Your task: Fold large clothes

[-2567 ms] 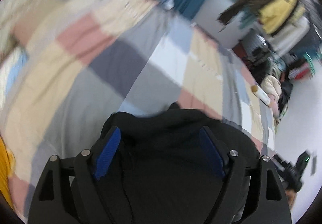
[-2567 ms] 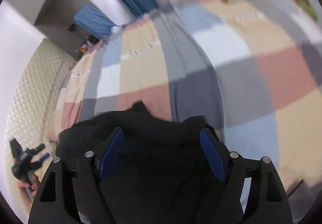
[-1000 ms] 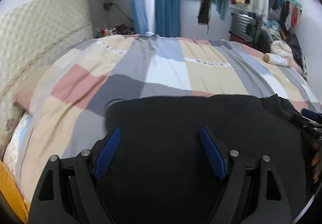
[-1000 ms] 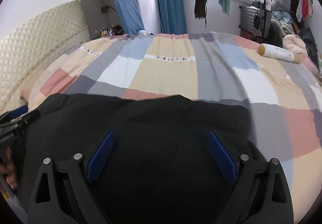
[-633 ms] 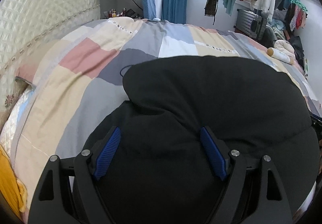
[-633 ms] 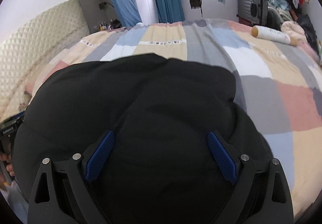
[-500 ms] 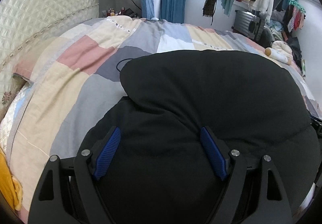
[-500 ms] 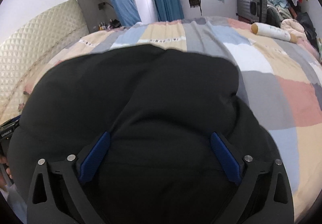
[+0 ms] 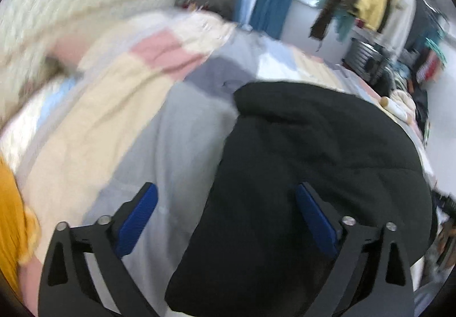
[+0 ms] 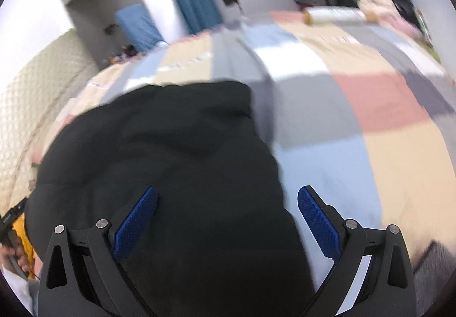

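A black garment (image 9: 313, 163) is seen bunched in a thick fold on the patchwork quilt (image 9: 94, 129); its surface is matte and softly creased; the left gripper (image 9: 225, 214) is spread wide with the fabric's left edge between its fingers; the right gripper (image 10: 226, 216) is likewise spread, nothing being gripped, the garment's right edge lying between its fingers.

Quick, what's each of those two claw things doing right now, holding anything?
Left gripper: open, holding nothing; black garment lies beneath.
Right gripper: open, holding nothing, above the same garment.
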{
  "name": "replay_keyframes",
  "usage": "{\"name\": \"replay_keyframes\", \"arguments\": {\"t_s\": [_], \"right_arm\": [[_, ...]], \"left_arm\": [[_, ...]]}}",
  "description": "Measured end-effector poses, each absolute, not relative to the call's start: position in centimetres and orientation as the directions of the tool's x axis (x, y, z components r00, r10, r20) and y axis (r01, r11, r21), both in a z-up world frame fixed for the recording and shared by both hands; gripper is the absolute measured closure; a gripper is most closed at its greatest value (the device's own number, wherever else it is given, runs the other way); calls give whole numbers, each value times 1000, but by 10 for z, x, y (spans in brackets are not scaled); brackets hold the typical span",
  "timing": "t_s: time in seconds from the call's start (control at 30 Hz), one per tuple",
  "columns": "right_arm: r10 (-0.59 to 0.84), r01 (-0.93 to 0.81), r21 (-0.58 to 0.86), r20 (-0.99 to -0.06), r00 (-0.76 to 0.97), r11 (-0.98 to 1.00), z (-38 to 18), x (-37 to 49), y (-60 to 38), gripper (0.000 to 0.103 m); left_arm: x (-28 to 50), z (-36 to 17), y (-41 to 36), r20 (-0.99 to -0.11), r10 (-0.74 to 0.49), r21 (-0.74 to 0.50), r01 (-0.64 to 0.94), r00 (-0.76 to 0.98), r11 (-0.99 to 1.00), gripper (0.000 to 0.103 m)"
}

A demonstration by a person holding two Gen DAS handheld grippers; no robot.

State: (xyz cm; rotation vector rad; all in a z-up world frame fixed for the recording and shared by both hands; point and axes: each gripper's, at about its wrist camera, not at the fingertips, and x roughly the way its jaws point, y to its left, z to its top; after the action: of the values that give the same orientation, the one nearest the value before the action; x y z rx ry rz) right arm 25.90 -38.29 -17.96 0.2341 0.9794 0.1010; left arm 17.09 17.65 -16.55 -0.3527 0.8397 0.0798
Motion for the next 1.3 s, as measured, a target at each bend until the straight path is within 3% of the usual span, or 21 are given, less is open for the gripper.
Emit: {"name": "replay_keyframes", "arguments": {"t_s": [0.1, 0.2, 0.27, 0.3, 0.33, 0.37, 0.47, 0.6, 0.83, 1.07, 1.2, 1.23, 1.3], "right_arm": [[224, 46, 289, -824, 521, 956, -191, 261, -394, 5], [307, 24, 368, -807, 504, 929, -195, 260, -392, 31], [321, -23, 363, -792, 520, 931, -188, 257, -383, 69], [302, -40, 334, -785, 541, 942, -181, 254, -377, 77], [277, -52, 300, -781, 560, 952, -175, 253, -372, 88], [242, -66, 252, -774, 585, 965, -168, 249, -366, 94], [170, -79, 156, -761, 626, 985, -157, 236, -353, 98], [123, -40, 128, -745, 656, 991, -150, 222, -359, 101], [58, -29, 50, -824, 564, 998, -174, 227, -353, 100], [7, -30, -9, -869, 495, 1000, -192, 230, -347, 98], [17, 11, 27, -852, 523, 1000, -180, 226, -354, 94], [21, 22, 39, -849, 527, 999, -176, 225, -355, 91], [30, 38, 60, -840, 541, 998, -169, 222, -358, 76]], "left_arm": [[175, -175, 177, -740, -153, -357, -189, 655, 915, 4], [173, -176, 169, -715, -206, -401, -151, 668, 904, 12], [168, -174, 165, -690, -254, -440, -114, 678, 891, 40], [164, -171, 163, -670, -271, -454, -93, 691, 886, 50], [159, -167, 164, -658, -279, -460, -81, 700, 884, 67], [154, -162, 164, -641, -287, -471, -69, 712, 879, 78], [141, -150, 167, -594, -308, -502, -43, 743, 864, 91], [123, -144, 168, -576, -307, -504, -34, 757, 863, 92], [127, -152, 149, -686, -180, -326, -76, 705, 942, 92], [134, -165, 148, -734, -166, -297, -92, 658, 950, 91], [135, -160, 152, -733, -169, -307, -98, 659, 947, 85], [135, -160, 153, -737, -160, -301, -107, 656, 948, 79], [135, -157, 153, -752, -131, -279, -133, 647, 951, 56]]}}
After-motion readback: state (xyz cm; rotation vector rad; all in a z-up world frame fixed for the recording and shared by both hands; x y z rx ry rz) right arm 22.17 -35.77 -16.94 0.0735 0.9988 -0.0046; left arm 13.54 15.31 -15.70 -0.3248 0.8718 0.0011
